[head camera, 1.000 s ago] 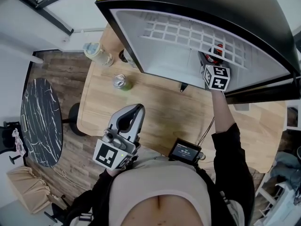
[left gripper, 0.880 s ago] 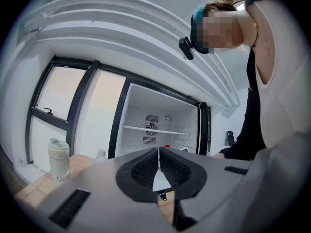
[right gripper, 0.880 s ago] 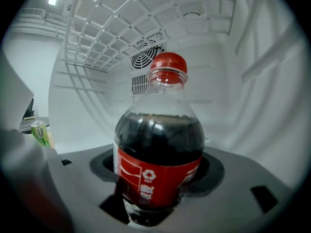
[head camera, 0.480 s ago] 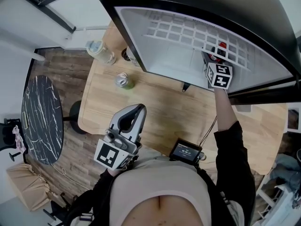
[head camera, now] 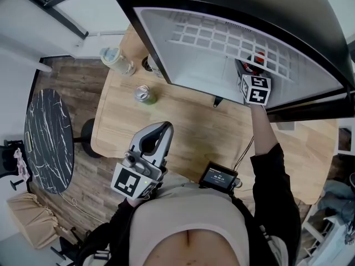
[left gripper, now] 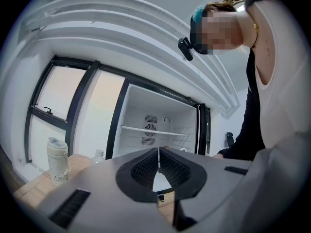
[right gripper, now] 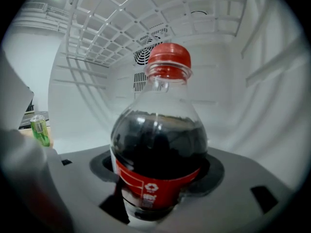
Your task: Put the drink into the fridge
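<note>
A cola bottle (right gripper: 158, 149) with a red cap and red label stands upright between the jaws of my right gripper (right gripper: 158, 191), which is shut on its lower body. In the head view the right gripper (head camera: 249, 66) reaches inside the open fridge (head camera: 194, 65), and only the bottle's red cap (head camera: 258, 57) shows, under the white wire shelf (head camera: 222, 37). My left gripper (head camera: 161, 129) is shut and empty, held low near the person's body over the table's front edge. From the left gripper view the left gripper (left gripper: 158, 160) points towards the fridge (left gripper: 155, 125).
On the wooden table (head camera: 194, 132) stand a green can (head camera: 144, 95), a white tumbler (head camera: 115, 61) and a clear bottle (head camera: 148, 65) left of the fridge. A black device (head camera: 218, 177) lies at the table's front edge. A dark marble round table (head camera: 47, 143) stands at the left.
My right gripper with the cola bottle has only shifted slightly inside the fridge. The left gripper has stayed where it was.
</note>
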Motion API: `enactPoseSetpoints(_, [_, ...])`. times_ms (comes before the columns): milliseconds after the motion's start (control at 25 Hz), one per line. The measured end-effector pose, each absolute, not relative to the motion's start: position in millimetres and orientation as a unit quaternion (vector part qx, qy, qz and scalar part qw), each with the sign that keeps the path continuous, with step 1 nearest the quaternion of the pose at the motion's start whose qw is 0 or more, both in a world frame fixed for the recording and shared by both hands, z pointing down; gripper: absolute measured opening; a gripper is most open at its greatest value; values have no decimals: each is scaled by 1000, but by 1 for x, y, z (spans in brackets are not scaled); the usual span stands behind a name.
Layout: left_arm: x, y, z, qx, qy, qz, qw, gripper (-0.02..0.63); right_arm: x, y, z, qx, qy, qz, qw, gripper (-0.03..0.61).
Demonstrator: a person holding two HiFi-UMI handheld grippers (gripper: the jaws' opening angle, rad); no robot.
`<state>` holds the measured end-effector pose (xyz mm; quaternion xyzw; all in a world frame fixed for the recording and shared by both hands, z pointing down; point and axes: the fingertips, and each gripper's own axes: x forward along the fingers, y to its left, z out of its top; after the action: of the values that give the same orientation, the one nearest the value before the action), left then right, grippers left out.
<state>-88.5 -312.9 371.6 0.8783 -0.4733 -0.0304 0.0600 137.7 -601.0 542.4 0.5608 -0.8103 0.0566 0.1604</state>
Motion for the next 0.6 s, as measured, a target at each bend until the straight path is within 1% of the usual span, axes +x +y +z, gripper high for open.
enactPoseSetpoints(600, [-89,-308,371,876,-477,-37,61,15,135,-593,546,559,-807,51,183,337])
